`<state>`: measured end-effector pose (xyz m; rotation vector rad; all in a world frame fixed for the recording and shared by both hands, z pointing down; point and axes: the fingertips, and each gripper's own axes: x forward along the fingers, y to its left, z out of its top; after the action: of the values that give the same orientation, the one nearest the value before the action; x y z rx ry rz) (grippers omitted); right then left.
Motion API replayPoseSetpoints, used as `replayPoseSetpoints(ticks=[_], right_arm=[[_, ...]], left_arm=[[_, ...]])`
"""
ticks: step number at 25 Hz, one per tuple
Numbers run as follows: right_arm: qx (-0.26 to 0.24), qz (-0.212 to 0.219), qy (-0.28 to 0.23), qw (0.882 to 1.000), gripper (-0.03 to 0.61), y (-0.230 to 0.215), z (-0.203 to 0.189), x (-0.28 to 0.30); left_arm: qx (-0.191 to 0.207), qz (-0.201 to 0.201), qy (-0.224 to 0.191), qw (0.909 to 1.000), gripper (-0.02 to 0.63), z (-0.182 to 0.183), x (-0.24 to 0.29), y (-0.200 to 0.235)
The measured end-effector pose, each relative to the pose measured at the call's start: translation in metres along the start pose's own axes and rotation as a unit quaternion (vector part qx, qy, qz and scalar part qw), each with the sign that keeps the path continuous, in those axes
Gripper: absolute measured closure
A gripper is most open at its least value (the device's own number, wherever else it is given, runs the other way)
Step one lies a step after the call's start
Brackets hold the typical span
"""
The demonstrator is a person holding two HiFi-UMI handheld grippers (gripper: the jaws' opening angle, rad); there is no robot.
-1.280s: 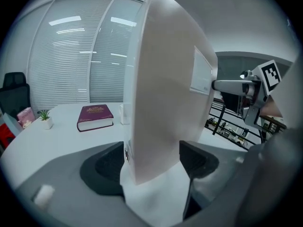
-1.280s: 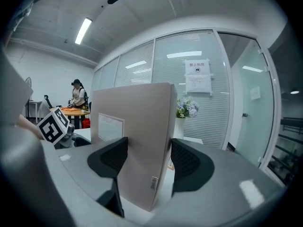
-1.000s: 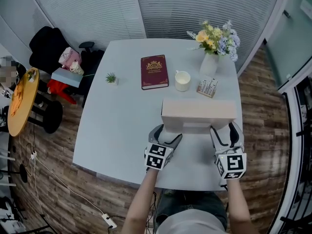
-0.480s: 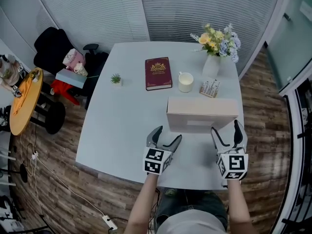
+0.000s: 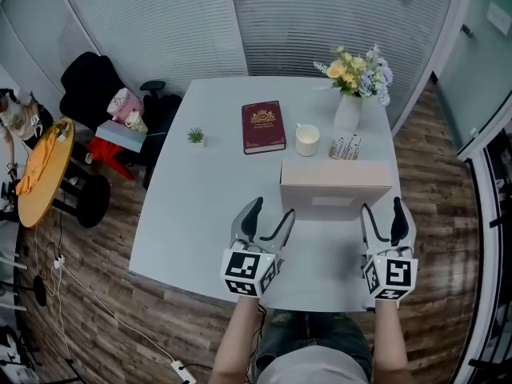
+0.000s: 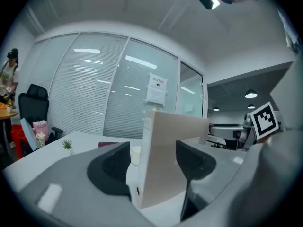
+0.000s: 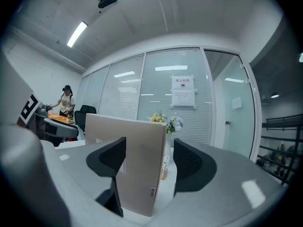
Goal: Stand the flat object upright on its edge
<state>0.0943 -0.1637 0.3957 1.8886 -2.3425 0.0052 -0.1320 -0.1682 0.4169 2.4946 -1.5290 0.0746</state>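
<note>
now the flat beige board stands upright on its long edge on the desk, toward the right edge and about midway from near edge to far. it keeps the pose it had a second ago. what differs is the grippers: back then both sat low against the board's near bottom corners, and they have since drawn back toward the desk's near edge and show larger in the head view.

the left gripper has its jaws spread wide. its own view shows the board's left end framed in the gap, with neither pad pressing on it. the right gripper is also wide apart, the board's right end showing between its jaws, ungripped.

behind the board, toward the far edge, are a red book, a white mug, a small card holder and a vase of flowers. a tiny potted plant sits near the left edge.
</note>
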Motion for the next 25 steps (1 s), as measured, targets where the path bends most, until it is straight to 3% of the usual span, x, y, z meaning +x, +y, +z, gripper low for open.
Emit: replayPoseSetpoints(ticks=[8, 13, 17, 25], right_arm=[[-0.004, 0.012, -0.030, 0.999, 0.317, 0.003, 0.024, -0.014], [-0.012, 0.025, -0.051, 0.998, 0.394, -0.001, 0.043, -0.023], [-0.023, 0.030, -0.064, 0.997, 0.458, -0.004, 0.059, -0.031], [-0.020, 0.033, -0.071, 0.997, 0.530, -0.011, 0.066, -0.043]], left_arm=[[0.016, 0.020, -0.038, 0.9990, 0.377, 0.044, -0.013, -0.010], [0.020, 0.050, -0.063, 0.9966, 0.486, 0.062, -0.023, -0.017], [0.023, 0.070, -0.076, 0.9944, 0.499, 0.076, -0.033, -0.029], [0.035, 0.102, -0.091, 0.9900, 0.599, 0.087, -0.049, -0.048]])
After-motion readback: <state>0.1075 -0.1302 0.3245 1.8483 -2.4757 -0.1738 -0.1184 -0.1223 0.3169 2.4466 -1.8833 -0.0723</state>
